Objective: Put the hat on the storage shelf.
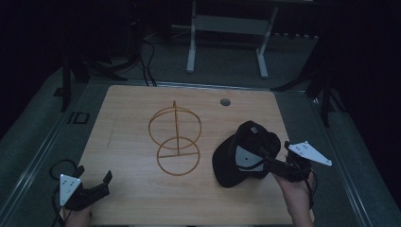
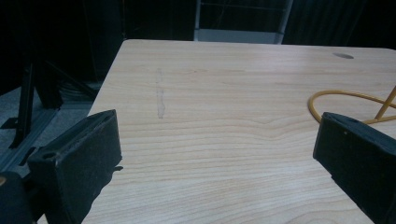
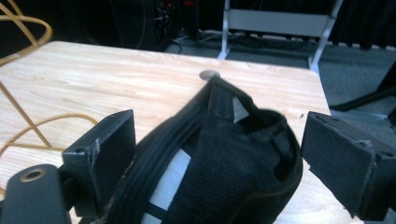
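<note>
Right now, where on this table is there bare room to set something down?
Free: the left strip between the wire stand and the table edge, and the far edge around the round hole. Crowded: near right, where the black cap lies between the right gripper's jaws.

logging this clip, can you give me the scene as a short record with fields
surface: wooden table
main object: black cap, lying upside down, white label inside
stand: yellow wire stand, two rings on an upright rod, middle of table
right gripper: open, jaws either side of the cap's rear, not closed on it
left gripper: open, holding nothing, near front left corner
table hole: grey grommet at far edge
</note>
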`<state>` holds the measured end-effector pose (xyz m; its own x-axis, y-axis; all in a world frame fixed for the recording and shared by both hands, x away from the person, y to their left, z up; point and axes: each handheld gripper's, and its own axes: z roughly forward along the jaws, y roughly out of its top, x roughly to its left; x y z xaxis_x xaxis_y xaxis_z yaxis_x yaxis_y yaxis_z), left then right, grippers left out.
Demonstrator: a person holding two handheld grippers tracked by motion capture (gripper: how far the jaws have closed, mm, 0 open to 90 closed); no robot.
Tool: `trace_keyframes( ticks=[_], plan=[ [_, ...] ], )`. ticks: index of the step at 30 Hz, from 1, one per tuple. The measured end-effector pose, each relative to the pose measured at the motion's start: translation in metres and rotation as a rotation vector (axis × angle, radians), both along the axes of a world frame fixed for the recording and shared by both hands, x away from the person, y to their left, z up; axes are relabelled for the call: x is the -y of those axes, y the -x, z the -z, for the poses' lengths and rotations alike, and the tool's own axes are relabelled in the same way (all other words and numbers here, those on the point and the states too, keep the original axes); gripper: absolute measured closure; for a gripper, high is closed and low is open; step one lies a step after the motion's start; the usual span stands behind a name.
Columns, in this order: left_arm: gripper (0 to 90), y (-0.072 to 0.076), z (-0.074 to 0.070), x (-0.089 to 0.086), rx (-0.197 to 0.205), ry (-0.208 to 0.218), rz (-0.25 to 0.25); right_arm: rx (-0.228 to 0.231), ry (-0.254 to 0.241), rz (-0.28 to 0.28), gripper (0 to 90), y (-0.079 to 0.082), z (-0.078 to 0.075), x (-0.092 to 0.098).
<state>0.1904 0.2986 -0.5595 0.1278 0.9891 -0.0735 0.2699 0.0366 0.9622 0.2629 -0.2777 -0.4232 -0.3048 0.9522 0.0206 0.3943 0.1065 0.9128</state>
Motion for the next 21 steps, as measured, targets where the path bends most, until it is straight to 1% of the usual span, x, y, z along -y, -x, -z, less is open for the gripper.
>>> trace_keyframes(
  ticks=[2, 3, 8, 11, 14, 15, 17, 18, 20, 21],
  plan=[
    [1.5, 0.0, 0.0, 0.001, 0.001, 0.001, 0.003, -0.006, 0.001, 0.006, 10.3, -0.001, 0.002, 0.0],
    [1.5, 0.0, 0.0, 0.001, 0.001, -0.002, 0.004, -0.025, 0.003, 0.022, 10.3, -0.005, 0.008, 0.0],
    [1.5, 0.0, -0.001, 0.002, 0.003, -0.002, 0.007, -0.086, 0.023, 0.037, 10.3, -0.014, 0.023, -0.005],
    [1.5, 0.0, -0.001, 0.001, 0.002, 0.001, 0.006, -0.093, 0.039, 0.054, 12.7, -0.017, 0.031, -0.006],
    [1.5, 0.0, -0.001, 0.001, 0.002, 0.003, 0.007, -0.11, 0.034, 0.064, 14.1, -0.019, 0.038, -0.006],
    [1.5, 0.0, -0.001, 0.001, 0.003, 0.004, 0.008, -0.111, 0.032, 0.067, 15.3, -0.019, 0.04, -0.006],
    [1.5, 0.0, -0.001, 0.001, 0.002, 0.001, 0.008, -0.108, 0.021, 0.069, 21.5, -0.019, 0.041, -0.005],
    [1.5, 0.0, -0.001, 0.002, 0.002, 0.002, 0.009, -0.111, 0.022, 0.071, 22.6, -0.019, 0.042, -0.004],
    [1.5, 0.0, -0.001, 0.002, 0.004, 0.001, 0.009, -0.108, 0.017, 0.073, 31.1, -0.019, 0.043, -0.003],
    [1.5, 0.0, -0.001, 0.001, 0.004, 0.001, 0.01, -0.108, 0.014, 0.074, 33.2, -0.02, 0.043, -0.003]
  ],
)
